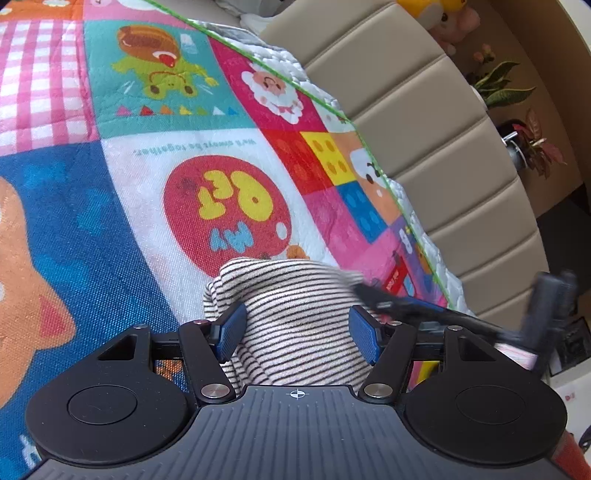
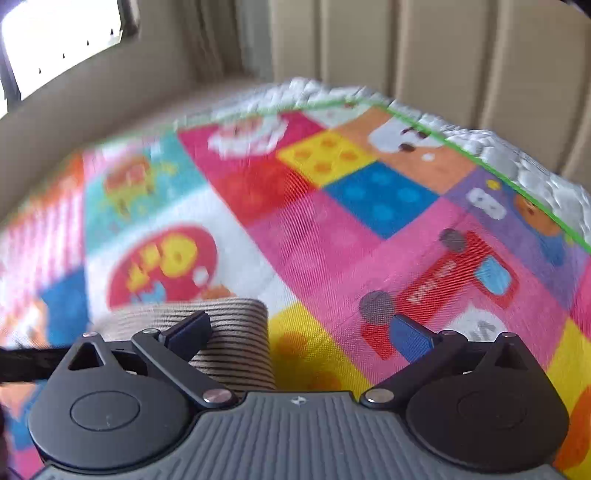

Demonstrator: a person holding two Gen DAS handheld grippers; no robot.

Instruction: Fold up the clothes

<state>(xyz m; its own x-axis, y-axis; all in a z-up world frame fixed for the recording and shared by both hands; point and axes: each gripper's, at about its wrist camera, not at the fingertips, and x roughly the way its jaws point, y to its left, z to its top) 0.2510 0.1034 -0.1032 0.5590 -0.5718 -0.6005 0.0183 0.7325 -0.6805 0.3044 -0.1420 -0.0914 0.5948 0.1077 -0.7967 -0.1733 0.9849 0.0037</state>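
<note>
Item: striped garment [image 1: 295, 321], cream with thin dark stripes, bunched into a soft mound. It lies on a patchwork blanket [image 1: 147, 166] of bright cartoon panels, near the blanket's green-piped edge.

Left gripper [image 1: 297, 328]: jaws spread wide, blue pads [image 1: 232, 328] standing on either side of the garment's mound. The cloth sits between the fingers and rises toward the camera; whether either pad touches it cannot be told. Nothing is clamped.

Right gripper [image 2: 301, 332]: jaws likewise spread wide, holding nothing. In the right wrist view the garment [image 2: 236, 347] shows as a folded, ribbed-looking stack at the lower left, just beside and partly behind the left finger; the right finger stands over bare blanket [image 2: 332, 240], well apart from the cloth. This view is blurred, most strongly at its left side.

The right gripper also appears in the left wrist view as a dark blurred shape [image 1: 424, 306] crossing the garment's right edge.

Blanket panels visible: red circle with yellow lettering [image 1: 225, 206], pink gingham [image 1: 40, 85], teal square with a green figure [image 1: 159, 70], coloured brick squares [image 1: 328, 158].

Surroundings: beige padded headboard [image 1: 424, 147] with vertical channels, running beyond the blanket's edge; potted plants [image 1: 517, 110] and plush toys [image 1: 443, 18] at the upper right; a bright window [image 2: 59, 33] at the upper left of the right wrist view.
</note>
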